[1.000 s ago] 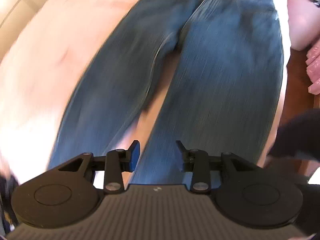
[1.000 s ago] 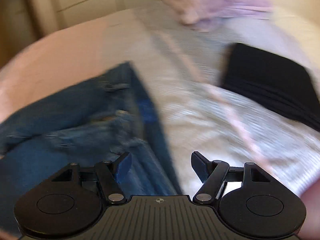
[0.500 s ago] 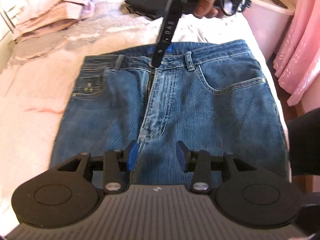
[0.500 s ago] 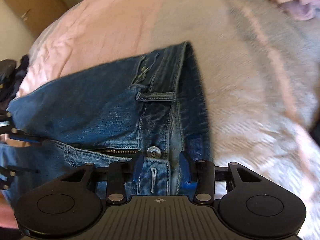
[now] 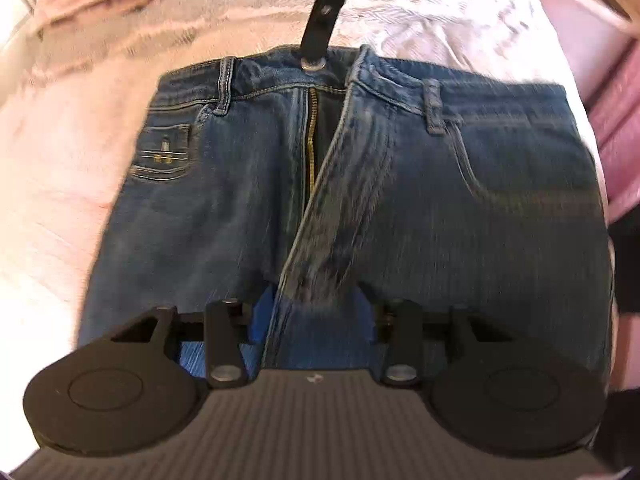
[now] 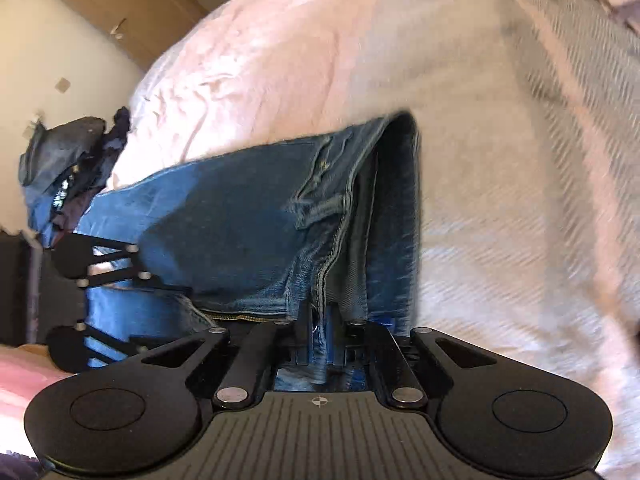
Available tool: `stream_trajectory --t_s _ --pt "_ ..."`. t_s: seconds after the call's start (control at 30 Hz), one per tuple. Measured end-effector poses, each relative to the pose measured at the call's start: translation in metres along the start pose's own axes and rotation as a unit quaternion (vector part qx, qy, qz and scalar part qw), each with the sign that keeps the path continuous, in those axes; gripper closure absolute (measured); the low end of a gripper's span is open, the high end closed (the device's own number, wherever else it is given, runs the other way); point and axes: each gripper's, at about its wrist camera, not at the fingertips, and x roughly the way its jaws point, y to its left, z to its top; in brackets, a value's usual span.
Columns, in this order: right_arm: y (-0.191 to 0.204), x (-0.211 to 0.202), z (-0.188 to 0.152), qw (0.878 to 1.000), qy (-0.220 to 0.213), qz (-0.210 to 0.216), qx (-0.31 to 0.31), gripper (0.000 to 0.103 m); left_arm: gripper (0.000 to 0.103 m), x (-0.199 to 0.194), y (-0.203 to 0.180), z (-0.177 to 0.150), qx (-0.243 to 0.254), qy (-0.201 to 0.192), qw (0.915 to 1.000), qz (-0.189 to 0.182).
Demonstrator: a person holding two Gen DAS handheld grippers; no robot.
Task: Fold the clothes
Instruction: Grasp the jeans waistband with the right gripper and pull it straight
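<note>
Both views bright, daylit, warm pinkish cast. Strong fisheye: straight edges bow, corners go dark and rounded. Left wrist view: motion blur streaks across the blue denim jeans [image 5: 400, 200], worst on the fly and the right-hand pocket; waistband stitching at upper left fairly sharp. Pale pink bedsheet [image 5: 52, 184] nearly blown out on the left. Deep shadow under the black plastic body of the left gripper [image 5: 312, 312]. Right wrist view: white-and-pink textured blanket [image 6: 520, 208] smeared by blur, overexposed in the middle. Inside of the jeans' waistband dark. Right gripper [image 6: 320, 336] body sharp, matte, no glare.
</note>
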Motion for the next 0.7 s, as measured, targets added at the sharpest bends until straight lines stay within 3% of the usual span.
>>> stream_trajectory --t_s 0.13,0.3,0.4,0.47,0.5,0.67,0.7 --pt "-0.038 0.006 -0.011 0.998 0.012 -0.052 0.035 0.103 0.063 0.017 -0.003 0.009 -0.007 0.007 0.9999 0.0" --pt "-0.026 -0.026 -0.019 0.999 -0.043 0.013 0.03 0.103 0.063 0.006 -0.002 0.005 -0.024 -0.003 0.9997 -0.001" --pt "-0.001 -0.012 -0.027 0.999 -0.026 0.034 0.01 0.093 0.063 0.008 -0.002 0.006 -0.023 0.001 0.9997 0.0" --pt "0.011 0.005 -0.034 1.0 -0.001 0.023 -0.019 0.065 0.062 0.012 -0.003 0.005 -0.014 0.003 0.9999 0.001" --pt "0.012 0.013 -0.037 0.999 0.007 0.022 -0.024 0.062 0.061 0.013 -0.004 0.005 -0.011 0.004 0.9999 0.002" --pt "0.012 0.028 -0.049 0.999 0.023 0.011 -0.022 0.063 0.06 0.015 -0.002 0.003 -0.016 -0.001 0.9999 0.003" --pt "0.01 0.029 -0.048 0.999 0.03 0.018 -0.006 0.077 0.06 0.015 -0.002 0.002 -0.018 -0.002 0.9998 0.003"
